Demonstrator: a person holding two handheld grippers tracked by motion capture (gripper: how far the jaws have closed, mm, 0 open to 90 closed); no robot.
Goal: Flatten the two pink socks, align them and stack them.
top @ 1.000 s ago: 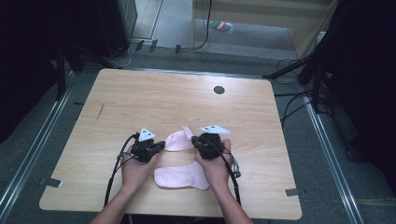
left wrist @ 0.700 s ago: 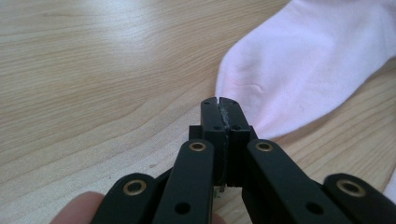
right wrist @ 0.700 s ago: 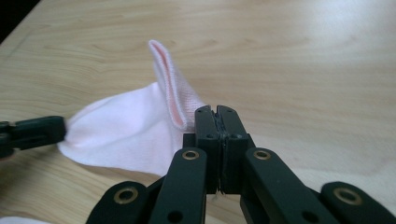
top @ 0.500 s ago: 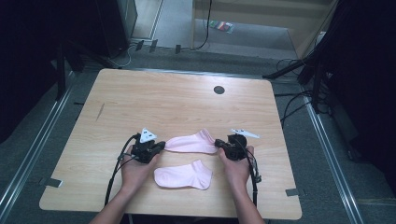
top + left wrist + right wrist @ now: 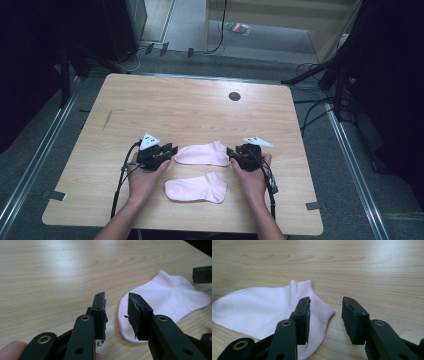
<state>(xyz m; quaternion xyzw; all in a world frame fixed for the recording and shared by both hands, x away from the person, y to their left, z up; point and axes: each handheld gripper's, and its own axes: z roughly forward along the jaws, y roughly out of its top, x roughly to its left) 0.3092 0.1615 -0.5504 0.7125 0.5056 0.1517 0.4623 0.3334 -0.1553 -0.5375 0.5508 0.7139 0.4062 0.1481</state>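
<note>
With both tools' jaws just opened and holding nothing, the far sock (image 5: 202, 153) lies flat; pairing with the near sock (image 5: 196, 188) apparently remains.

Both grippers, the left gripper (image 5: 170, 151) and the right gripper (image 5: 233, 155), are black, each topped by a pale three-cornered plate and trailing a black cable. Brass-ringed holes mark their arms. The forearms are unsleeved.

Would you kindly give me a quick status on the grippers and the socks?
Left gripper and right gripper: jaws just opened, nothing between them. Far sock flat between the grippers, released. Near sock flat beside it. Nothing in the way.
</note>
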